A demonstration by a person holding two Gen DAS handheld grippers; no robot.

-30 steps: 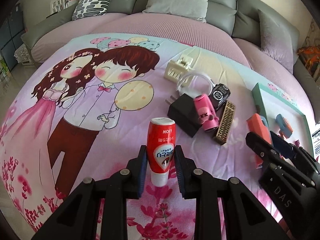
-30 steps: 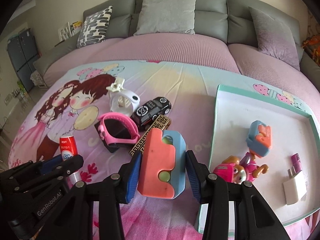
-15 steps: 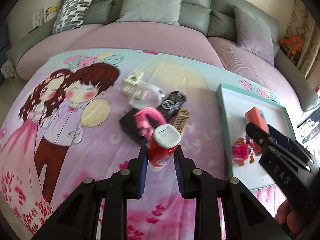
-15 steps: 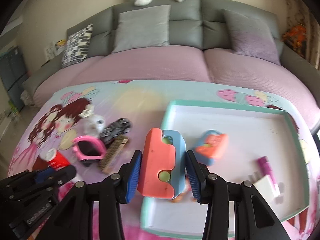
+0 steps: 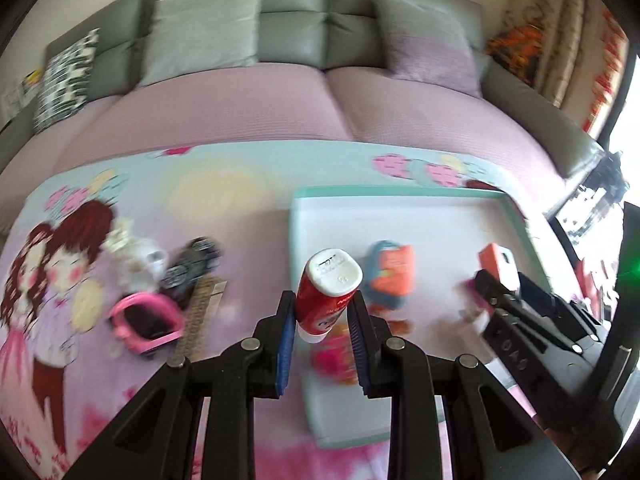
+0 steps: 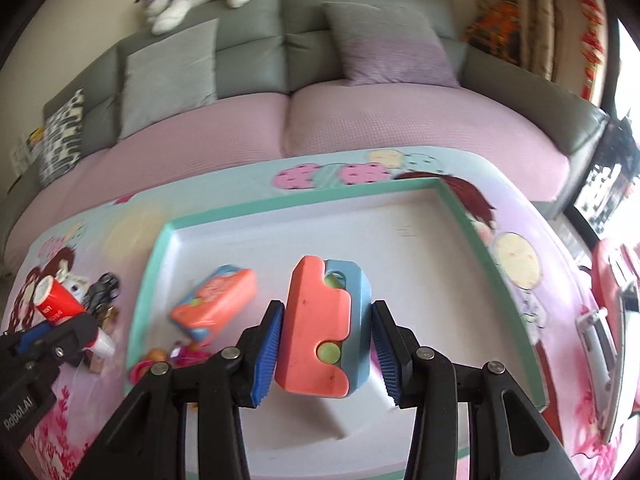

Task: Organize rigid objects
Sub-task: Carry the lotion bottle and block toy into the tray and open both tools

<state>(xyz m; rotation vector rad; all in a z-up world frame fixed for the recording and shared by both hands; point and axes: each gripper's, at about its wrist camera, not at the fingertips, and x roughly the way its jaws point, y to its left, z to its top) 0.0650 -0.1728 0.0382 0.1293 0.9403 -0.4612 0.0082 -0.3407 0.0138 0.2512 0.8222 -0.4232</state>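
My left gripper (image 5: 321, 309) is shut on a red tube with a white cap (image 5: 328, 294), held above the left edge of the teal-rimmed white tray (image 5: 400, 192). My right gripper (image 6: 327, 322) is shut on an orange and blue block toy (image 6: 324, 326), held over the tray (image 6: 280, 204). A second orange and blue toy (image 6: 216, 300) and a pink figure (image 5: 336, 356) lie in the tray. The left gripper and tube also show in the right wrist view (image 6: 56, 306).
Left of the tray on the cartoon blanket lie a pink watch (image 5: 146, 320), a black toy car (image 5: 192, 264), a patterned bar (image 5: 202, 316) and a white item (image 5: 140, 260). A grey sofa back with cushions (image 6: 280, 52) stands behind. A red object (image 6: 612, 312) sits at the right.
Both grippers have moved right with their loads. The tube now hangs over the tray's left edge, and the block toy is further over the tray's middle.
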